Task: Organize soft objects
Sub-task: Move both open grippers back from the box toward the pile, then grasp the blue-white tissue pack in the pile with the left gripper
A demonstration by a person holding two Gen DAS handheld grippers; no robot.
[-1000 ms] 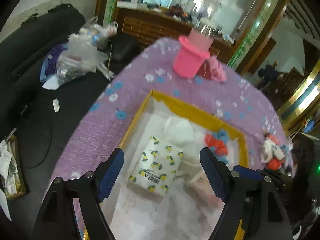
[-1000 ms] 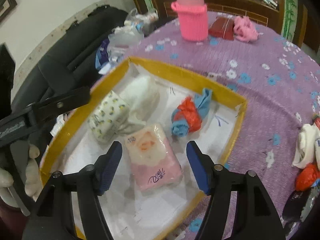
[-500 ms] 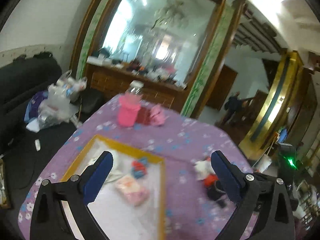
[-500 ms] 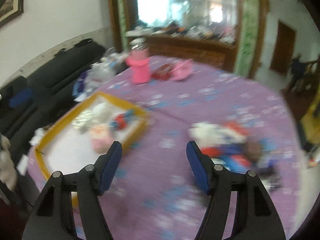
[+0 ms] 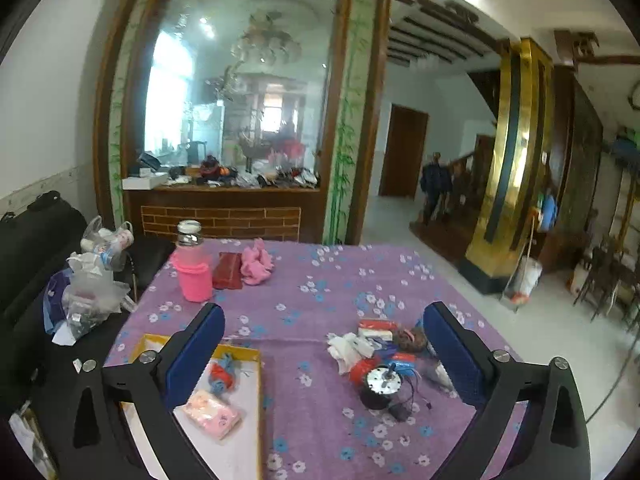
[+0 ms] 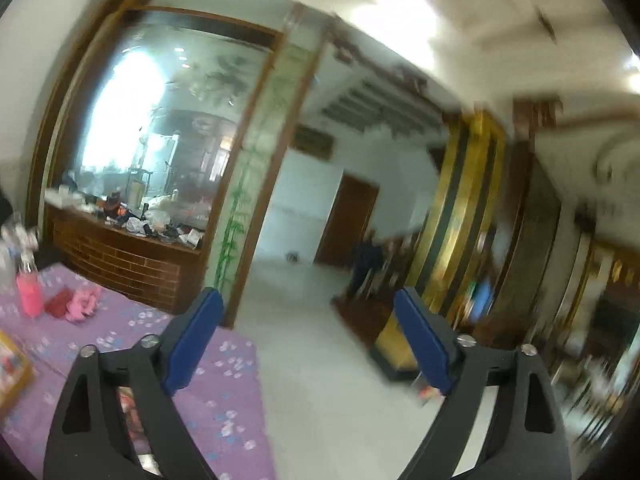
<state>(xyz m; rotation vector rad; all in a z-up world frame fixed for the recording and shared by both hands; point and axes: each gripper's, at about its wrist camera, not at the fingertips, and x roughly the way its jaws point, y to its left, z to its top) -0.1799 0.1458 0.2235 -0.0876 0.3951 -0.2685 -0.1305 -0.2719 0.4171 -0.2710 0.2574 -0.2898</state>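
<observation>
A yellow-rimmed tray (image 5: 259, 400) sits at the lower left of the purple flowered tablecloth (image 5: 320, 280). It holds a pink tissue pack (image 5: 212, 416) and a red-and-blue cloth bundle (image 5: 222, 374). To its right lies a loose pile with a white cloth (image 5: 346, 350), a brown fuzzy item (image 5: 408, 338) and a black motor (image 5: 378, 388). My left gripper (image 5: 323, 312) hangs above the table, its jaws opening with nothing between them. My right gripper (image 6: 307, 294) points past the table's edge at the room; its jaws are opening too, and empty. The right wrist view is blurred.
A pink-sleeved bottle (image 5: 192, 272), a red wallet (image 5: 228, 270) and a pink cloth (image 5: 256, 266) stand at the table's far side. A black sofa with plastic bags (image 5: 88, 288) is on the left. White floor lies to the right, and a person (image 5: 434, 184) stands far off.
Both grippers rose away from the tray and tilted up, from looking down into it to looking across the room. The right one swung right past the table. Both jaws spread wider.
</observation>
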